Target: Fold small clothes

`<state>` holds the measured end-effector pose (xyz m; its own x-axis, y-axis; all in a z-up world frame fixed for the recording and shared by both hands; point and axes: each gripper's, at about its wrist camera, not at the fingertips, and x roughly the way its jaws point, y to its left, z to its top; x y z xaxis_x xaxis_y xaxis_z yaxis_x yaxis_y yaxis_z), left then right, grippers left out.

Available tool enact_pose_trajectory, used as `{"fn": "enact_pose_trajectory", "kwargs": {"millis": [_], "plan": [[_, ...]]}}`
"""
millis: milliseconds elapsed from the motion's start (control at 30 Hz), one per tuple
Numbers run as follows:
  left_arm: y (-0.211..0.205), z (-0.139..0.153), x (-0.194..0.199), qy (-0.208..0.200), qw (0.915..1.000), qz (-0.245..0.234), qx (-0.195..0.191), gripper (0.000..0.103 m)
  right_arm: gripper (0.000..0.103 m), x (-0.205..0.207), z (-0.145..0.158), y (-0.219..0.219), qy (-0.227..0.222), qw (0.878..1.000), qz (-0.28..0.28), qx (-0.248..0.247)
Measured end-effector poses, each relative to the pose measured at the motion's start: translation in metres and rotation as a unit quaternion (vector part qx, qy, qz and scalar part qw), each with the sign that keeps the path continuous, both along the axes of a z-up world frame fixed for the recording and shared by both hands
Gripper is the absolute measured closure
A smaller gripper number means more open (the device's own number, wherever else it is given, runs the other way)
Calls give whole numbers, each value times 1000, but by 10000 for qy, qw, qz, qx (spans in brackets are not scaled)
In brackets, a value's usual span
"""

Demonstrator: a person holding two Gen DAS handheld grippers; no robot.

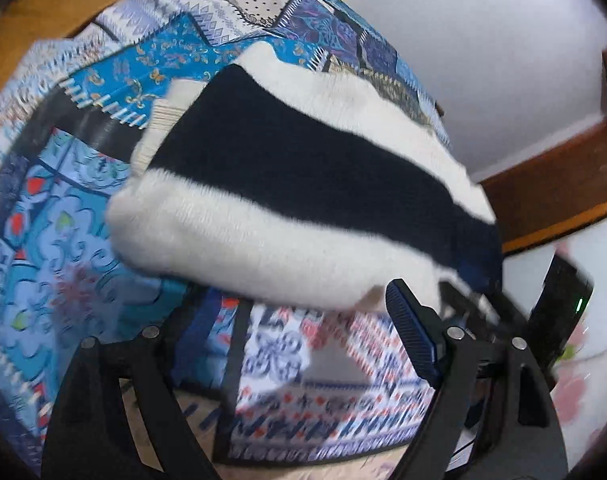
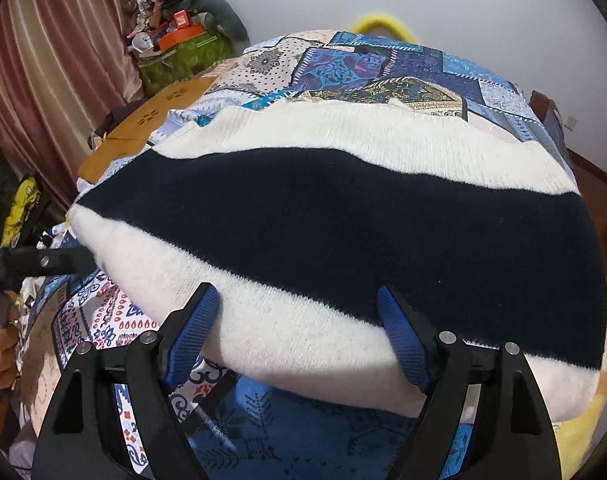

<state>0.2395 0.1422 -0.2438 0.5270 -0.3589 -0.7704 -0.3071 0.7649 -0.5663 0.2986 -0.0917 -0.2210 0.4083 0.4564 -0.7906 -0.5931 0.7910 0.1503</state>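
Standing wide open at the bottom of its frame, the right tool [image 2: 297,338] had its blue pads against the near white edge of the folded sweater [image 2: 343,232]. The left tool [image 1: 287,344] was also open, holding nothing, just below the sweater on the patchwork bed cover [image 1: 63,220].

Surface: bed under blue patchwork quilt [image 2: 387,64]
On quilt: folded white-and-navy striped sweater [image 2: 343,232], centre, reaching the near edge
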Motion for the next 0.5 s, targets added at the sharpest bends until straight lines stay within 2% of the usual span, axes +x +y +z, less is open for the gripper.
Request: {"fn": "enact_pose_trajectory", "kwargs": {"millis": [133, 267, 367, 400, 433, 500], "plan": [[6, -9, 19, -69, 9989, 156, -441, 19, 24, -4, -1, 1, -33, 10000, -2, 21], [17, -15, 43, -9, 9978, 370, -554, 24, 24, -4, 1, 0, 28, 10000, -20, 65], [27, -20, 54, 87, 9972, 614, -414, 43, 24, -5, 3, -1, 66, 10000, 10, 68], [32, -22, 57, 89, 9966, 687, -440, 52, 24, -6, 4, -2, 88, 9999, 28, 79], [37, -23, 58, 78, 9959, 766, -469, 65, 24, -6, 6, -3, 124, 9998, 40, 117], [44, -19, 55, 5, 9961, 803, -369, 75, 24, -5, 10, -9, 191, 9995, -4, 234]]}}
